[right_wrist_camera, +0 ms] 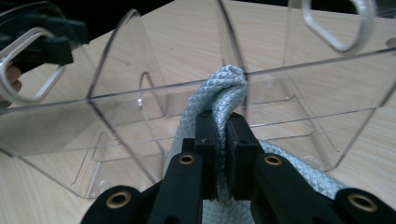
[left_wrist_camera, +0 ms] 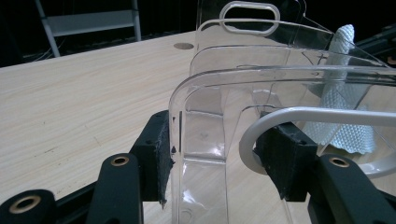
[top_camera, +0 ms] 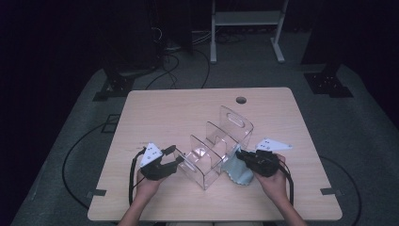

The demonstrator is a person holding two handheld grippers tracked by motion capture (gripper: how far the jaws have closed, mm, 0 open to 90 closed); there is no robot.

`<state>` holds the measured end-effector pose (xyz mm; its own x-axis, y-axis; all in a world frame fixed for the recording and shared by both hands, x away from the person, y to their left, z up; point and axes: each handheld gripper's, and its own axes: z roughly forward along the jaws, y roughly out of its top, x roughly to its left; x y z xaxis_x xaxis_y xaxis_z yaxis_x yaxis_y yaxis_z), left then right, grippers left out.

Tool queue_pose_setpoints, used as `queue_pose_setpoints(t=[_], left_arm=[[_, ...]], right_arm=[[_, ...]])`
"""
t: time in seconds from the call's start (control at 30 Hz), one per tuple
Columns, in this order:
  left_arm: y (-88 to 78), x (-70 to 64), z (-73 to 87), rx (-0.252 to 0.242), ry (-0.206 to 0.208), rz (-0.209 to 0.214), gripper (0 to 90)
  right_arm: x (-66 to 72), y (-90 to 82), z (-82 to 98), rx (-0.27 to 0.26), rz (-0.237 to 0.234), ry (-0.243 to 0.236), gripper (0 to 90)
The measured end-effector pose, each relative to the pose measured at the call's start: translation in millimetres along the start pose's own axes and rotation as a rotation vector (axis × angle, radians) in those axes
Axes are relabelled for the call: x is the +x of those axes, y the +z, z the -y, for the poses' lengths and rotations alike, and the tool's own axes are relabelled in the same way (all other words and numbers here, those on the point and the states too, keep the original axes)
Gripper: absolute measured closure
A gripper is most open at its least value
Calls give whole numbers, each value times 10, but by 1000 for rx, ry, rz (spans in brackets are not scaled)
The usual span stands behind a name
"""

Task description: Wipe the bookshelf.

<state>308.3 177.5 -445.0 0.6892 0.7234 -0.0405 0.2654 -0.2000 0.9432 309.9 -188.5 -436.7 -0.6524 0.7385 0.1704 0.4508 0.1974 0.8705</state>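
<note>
Organizer (top_camera: 221,146) wall clamped by left hand-held gripper (left_wrist_camera: 215,154) | cloth (right_wrist_camera: 224,88) pinched by right hand-held gripper (right_wrist_camera: 222,154)

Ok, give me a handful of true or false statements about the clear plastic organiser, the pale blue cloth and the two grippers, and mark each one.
1. The right gripper is shut on a fold of the pale blue textured cloth. True.
2. The left gripper has its pads on either side of an end wall of the clear plastic divided organiser. True.
3. The cloth lies folded at the far edge of the light wooden table. False: it is bunched against the organiser's side near the person's right hand.
4. The organiser is opaque black. False: it is see-through, with handle cut-outs.
5. The tabletop has a round hole near its far edge. True.
</note>
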Motion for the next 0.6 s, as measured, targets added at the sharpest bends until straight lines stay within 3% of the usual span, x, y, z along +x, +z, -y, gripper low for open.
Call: queue_pose_setpoints(t=[0.17,0.23,0.33,0.4,0.47,0.6], left_arm=[[-9,12,4,-3,-6,-9,463],[-10,8,3,-3,-3,-6,463],[-7,-3,0,-1,-1,-5,463],[-3,-5,1,-1,0,-3,463],[0,-7,0,-2,0,-2,463],[-5,0,0,-2,-1,-5,463]], right_arm=[[263,18,-3,17,-59,-80,842],[219,18,-13,13,-56,-74,842],[66,1,-30,4,10,-39,842],[-4,-7,-31,-3,20,-21,843],[34,2,-24,-1,-5,-22,843],[201,26,-18,14,-41,-73,842]])
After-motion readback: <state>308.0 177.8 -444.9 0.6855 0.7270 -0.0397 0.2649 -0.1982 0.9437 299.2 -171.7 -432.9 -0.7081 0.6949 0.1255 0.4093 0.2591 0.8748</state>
